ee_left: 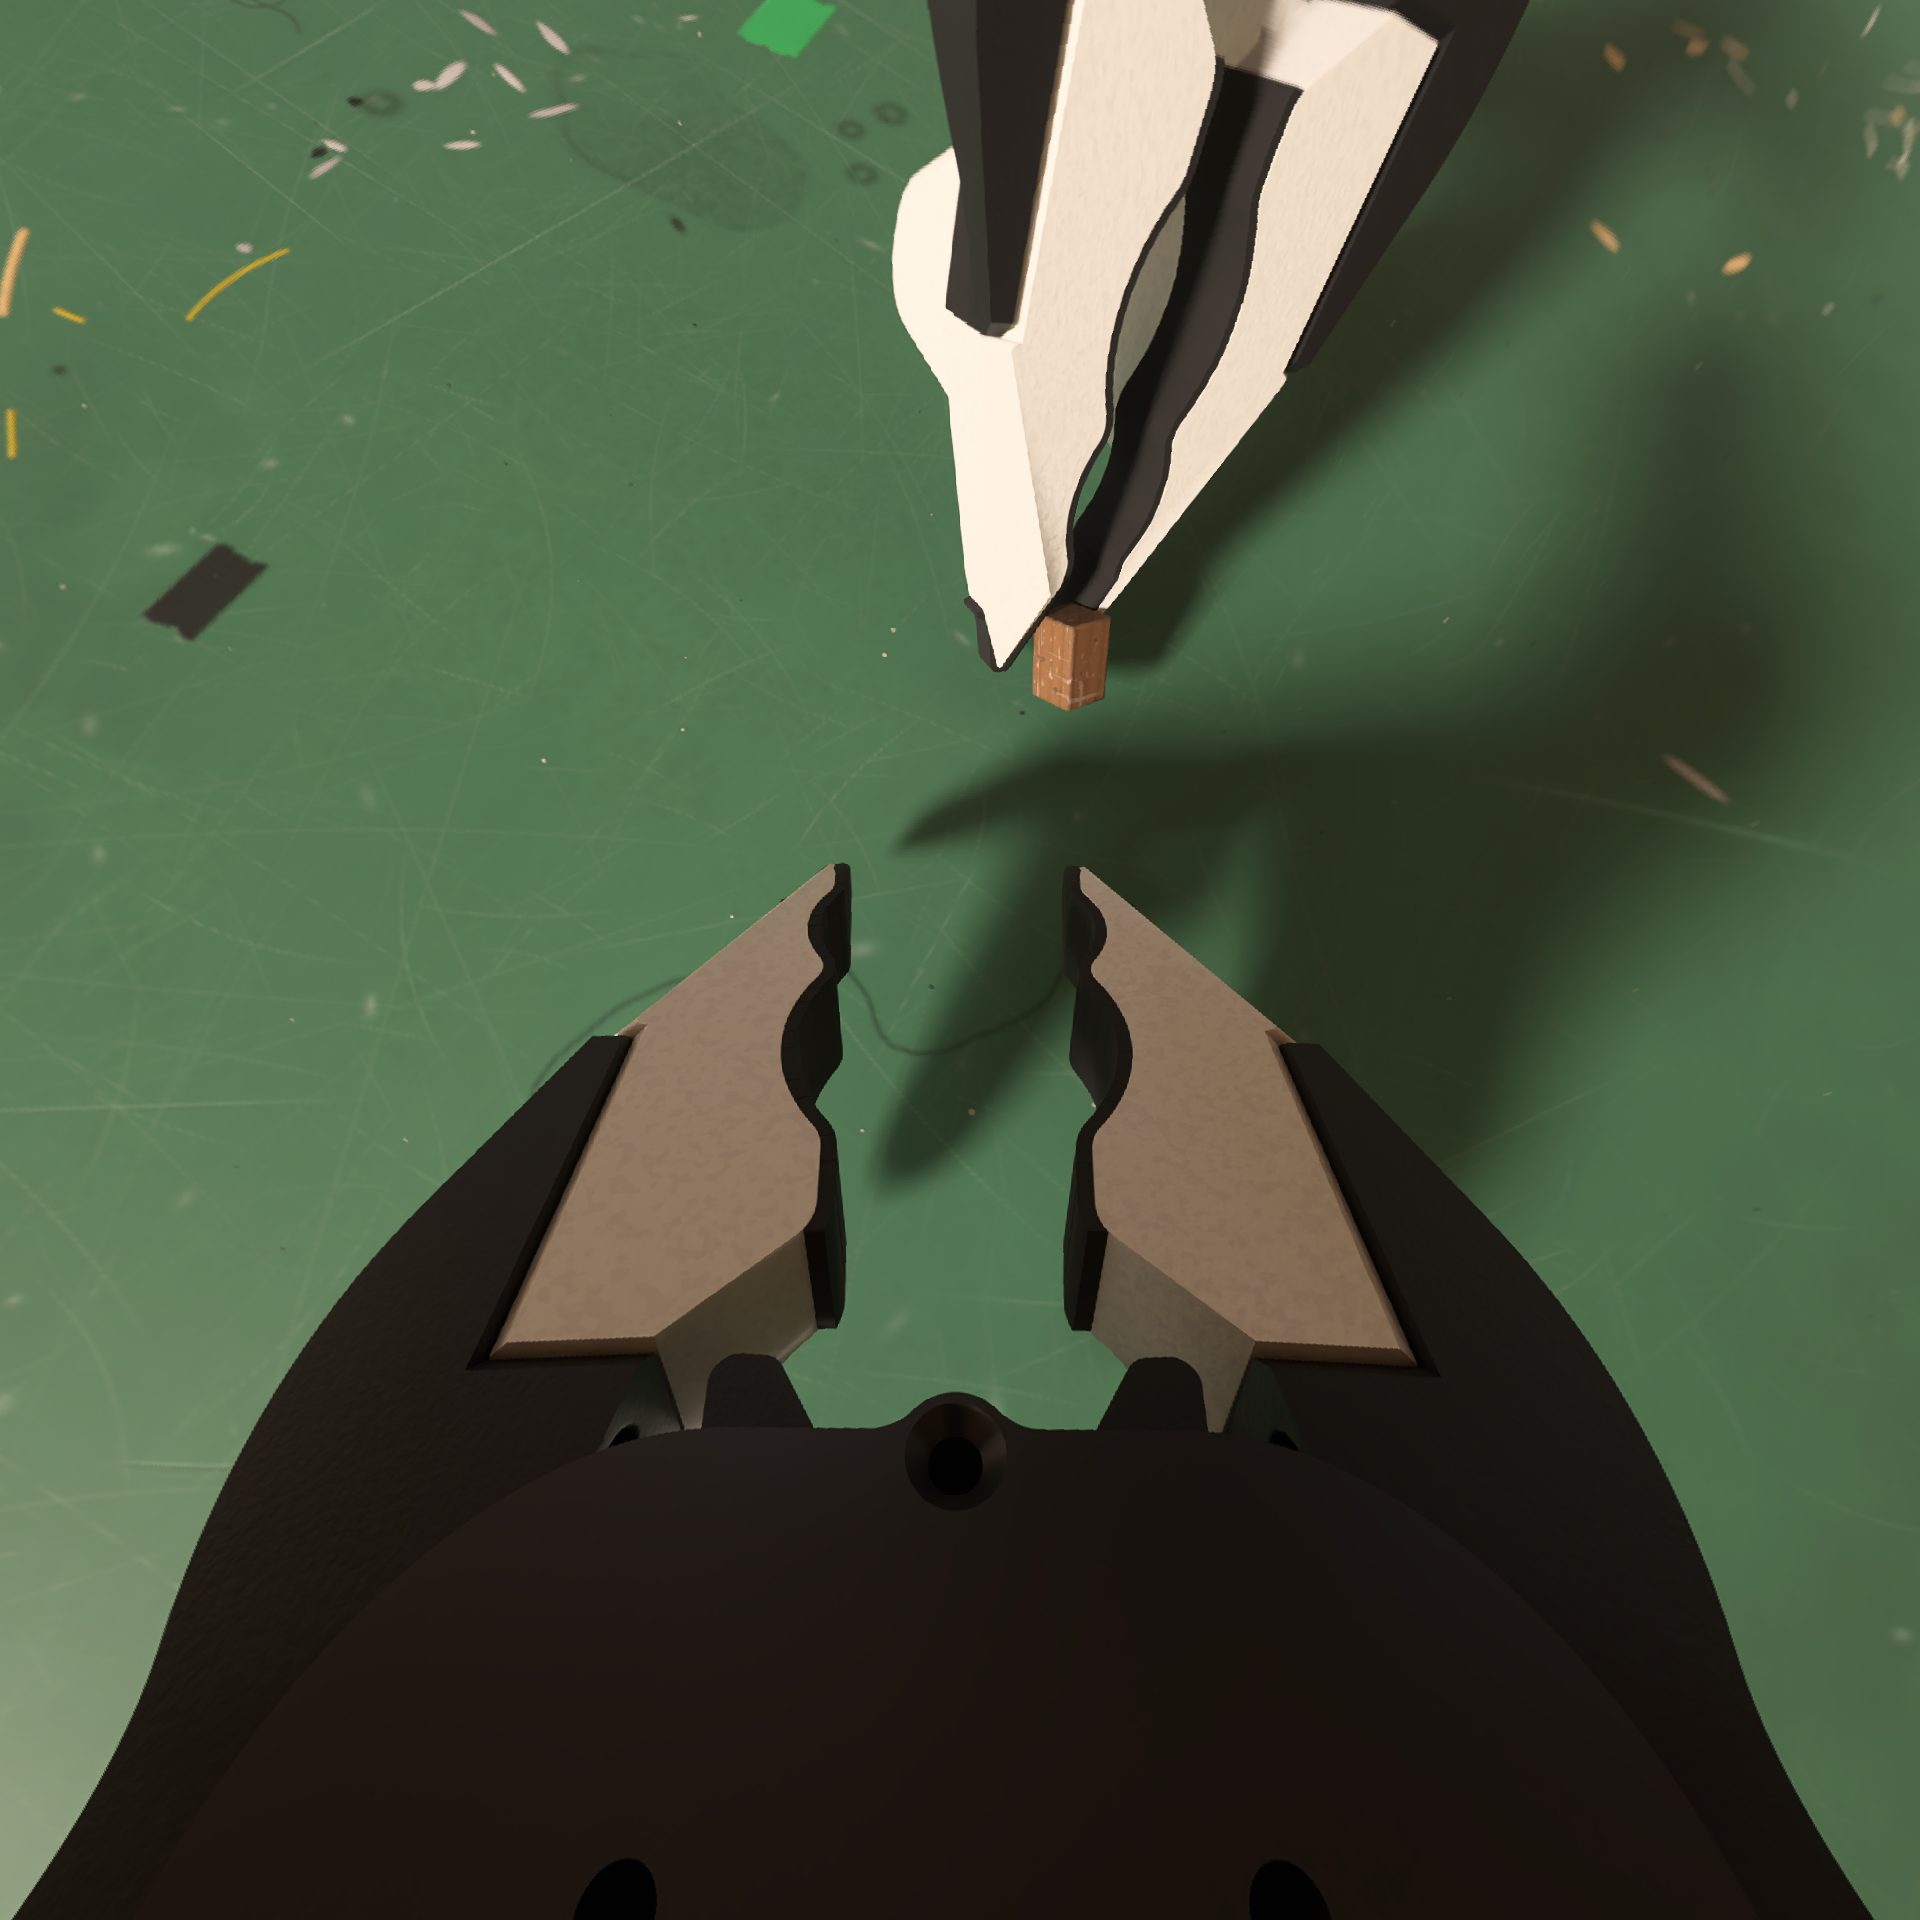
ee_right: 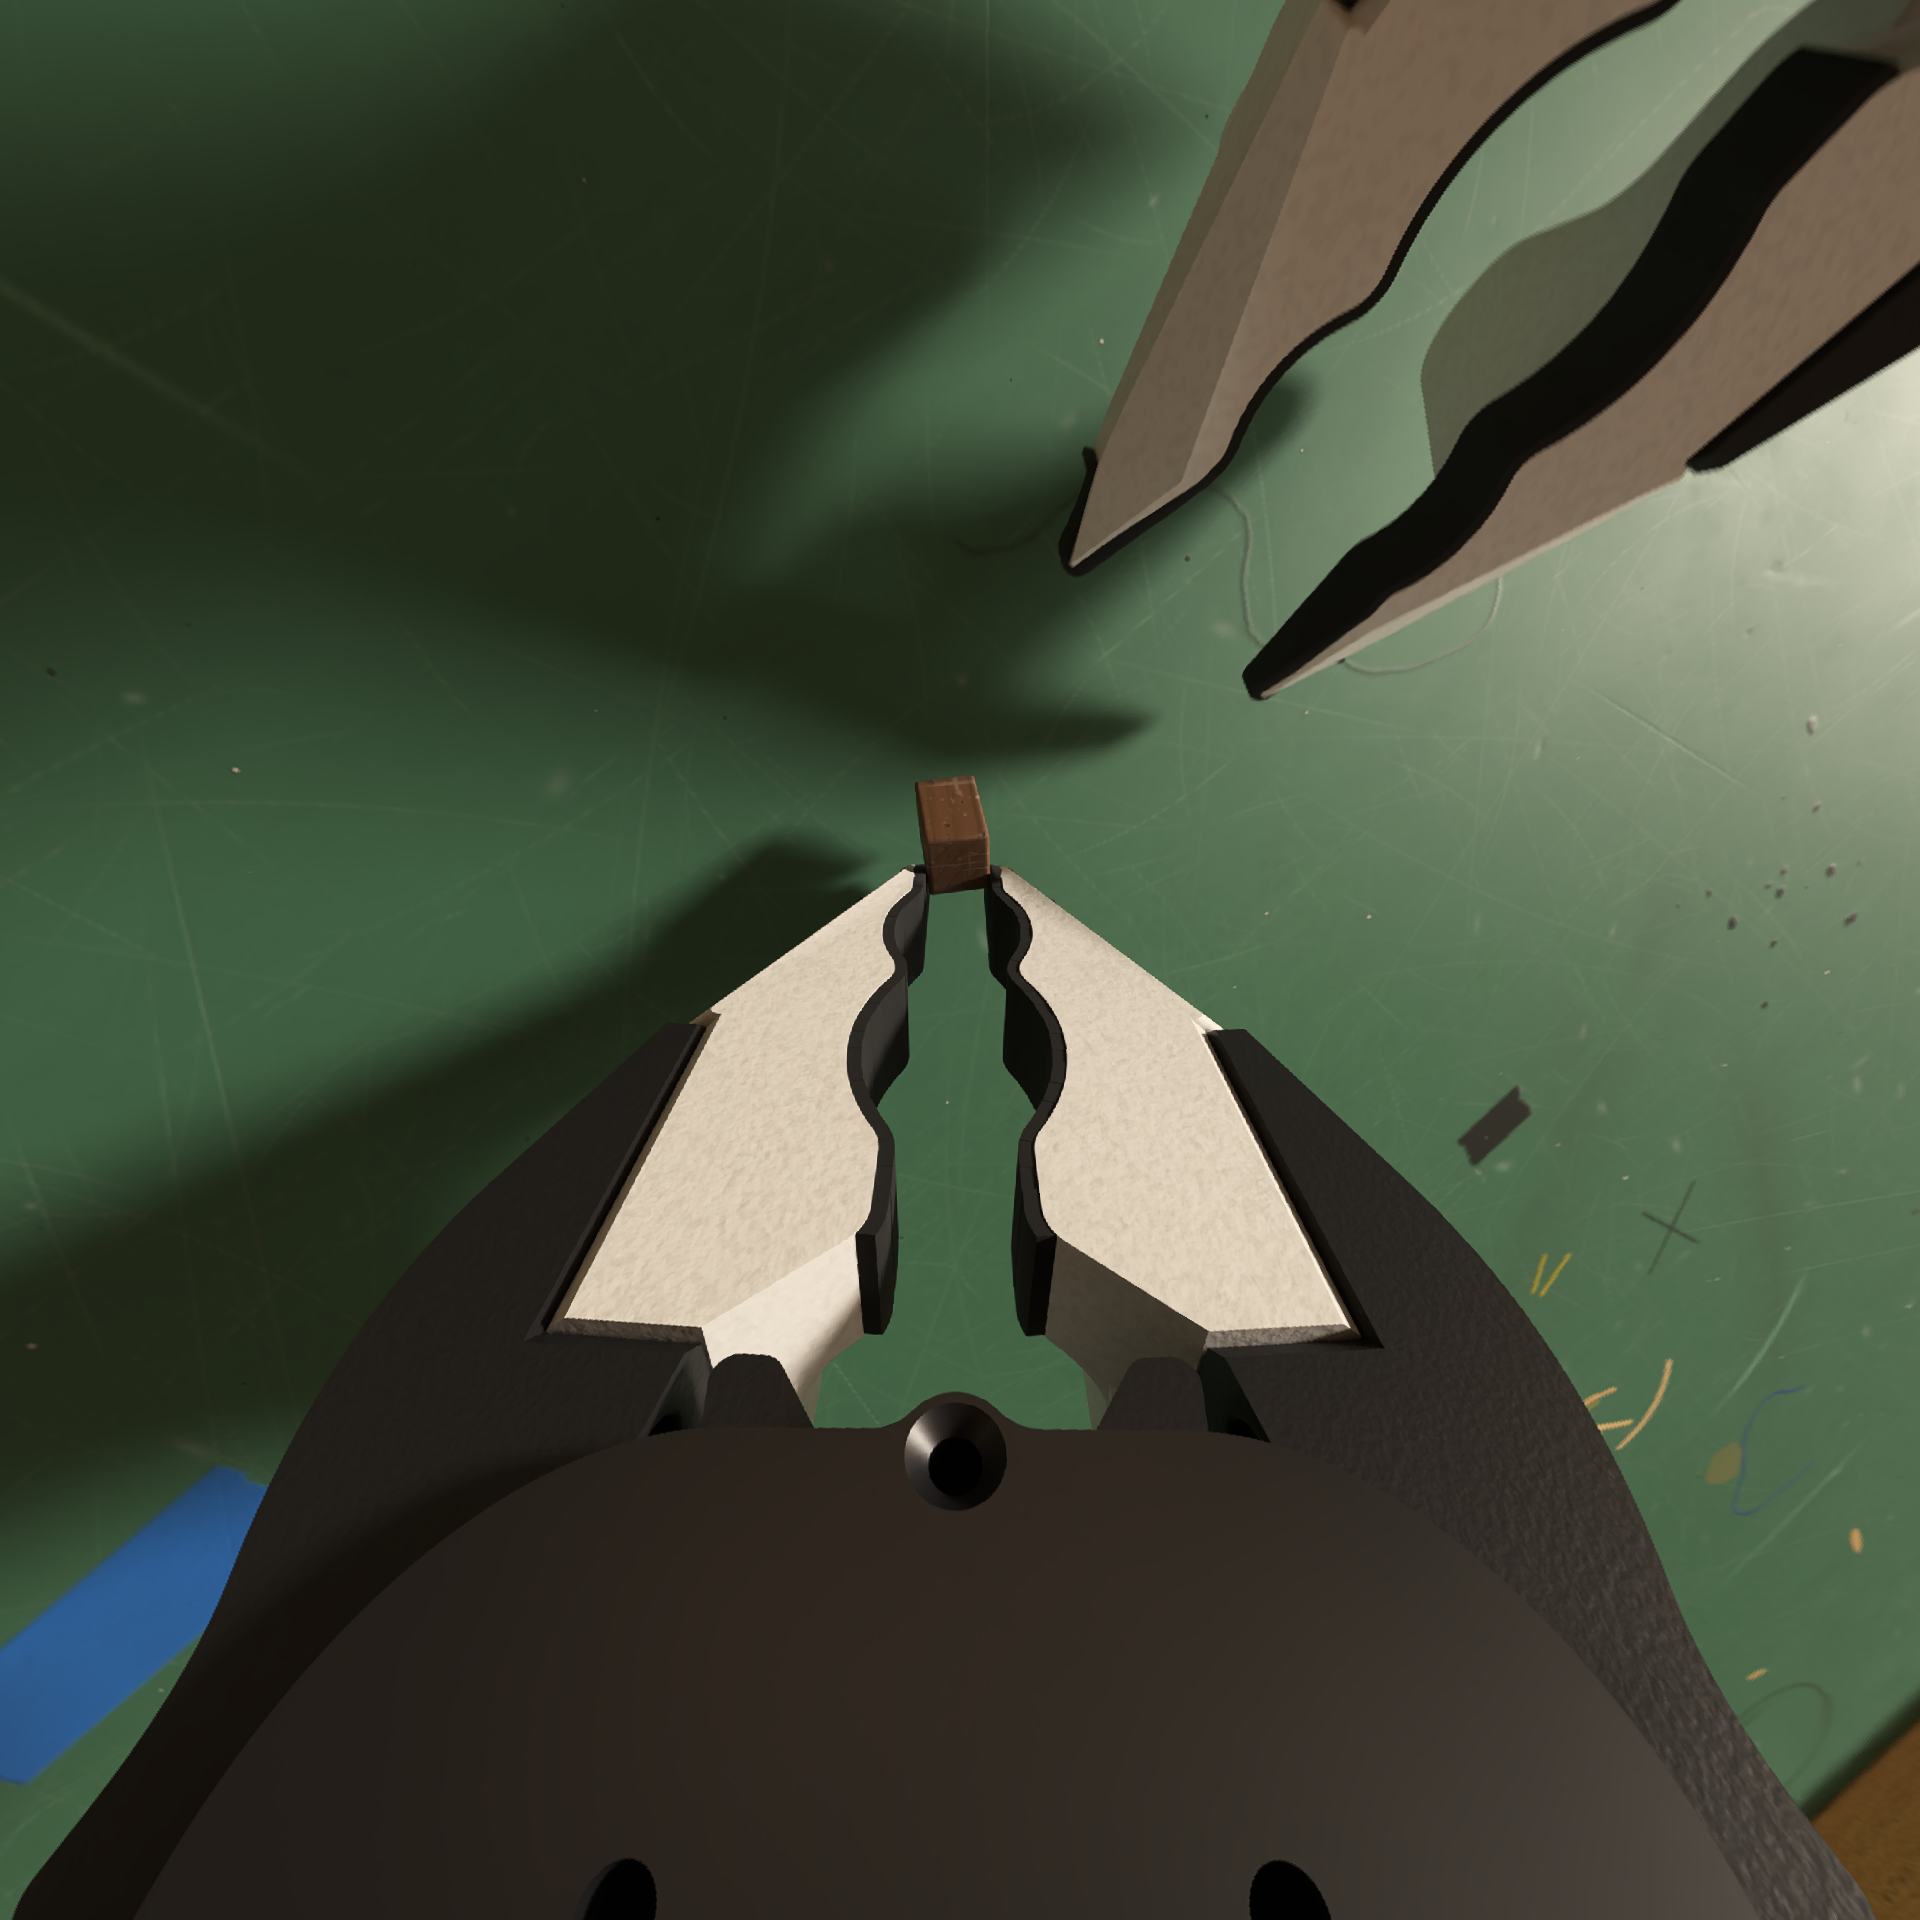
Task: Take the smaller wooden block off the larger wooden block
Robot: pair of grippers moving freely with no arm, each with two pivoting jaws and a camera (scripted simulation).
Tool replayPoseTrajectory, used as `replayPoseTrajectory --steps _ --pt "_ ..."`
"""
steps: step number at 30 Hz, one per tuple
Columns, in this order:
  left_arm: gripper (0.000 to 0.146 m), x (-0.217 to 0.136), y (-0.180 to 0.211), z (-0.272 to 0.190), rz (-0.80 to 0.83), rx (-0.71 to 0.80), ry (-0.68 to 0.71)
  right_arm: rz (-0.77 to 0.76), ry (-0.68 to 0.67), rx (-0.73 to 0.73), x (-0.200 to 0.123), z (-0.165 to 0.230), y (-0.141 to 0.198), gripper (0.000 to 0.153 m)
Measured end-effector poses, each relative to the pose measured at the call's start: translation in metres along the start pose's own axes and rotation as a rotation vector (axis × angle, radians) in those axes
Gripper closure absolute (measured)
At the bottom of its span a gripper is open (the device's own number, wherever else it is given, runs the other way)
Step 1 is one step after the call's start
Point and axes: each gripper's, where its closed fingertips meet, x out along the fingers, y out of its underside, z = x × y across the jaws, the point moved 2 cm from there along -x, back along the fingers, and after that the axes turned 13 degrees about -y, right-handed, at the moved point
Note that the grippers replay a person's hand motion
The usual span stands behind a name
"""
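A small brown wooden block (ee_right: 951, 836) is pinched between the tips of my right gripper (ee_right: 954, 883), which is shut on it. In the left wrist view the same block (ee_left: 1070, 660) hangs from the right gripper's pale fingers (ee_left: 1023, 540) above the green mat. My left gripper (ee_left: 958, 883) is open and empty, with its tips short of the block and apart from it. It shows in the right wrist view as two tan fingers (ee_right: 1164, 468) at the upper right. No larger wooden block is in view.
The green mat (ee_left: 416, 831) is scratched, with a black tape scrap (ee_left: 203, 605), a green tape piece (ee_left: 787, 23) and small shavings on it. A blue tape strip (ee_right: 114, 1621) lies at lower left, and a brown edge (ee_right: 1870, 1860) shows at the lower right corner.
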Motion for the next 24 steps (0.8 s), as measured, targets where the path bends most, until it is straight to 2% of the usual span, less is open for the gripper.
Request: replayPoseTrajectory --steps 6,14,24 --pt "0.099 0.007 0.003 0.001 0.039 0.126 -0.021 -0.001 0.006 -0.030 0.000 -0.003 -0.001 0.142" --pt "0.096 0.007 -0.001 0.003 -0.005 0.159 -0.044 -0.091 0.055 -0.015 -0.002 -0.007 0.001 0.142" --pt "0.096 0.015 0.000 0.003 0.047 0.211 -0.001 -0.114 0.103 -0.004 -0.004 -0.014 0.012 0.142"
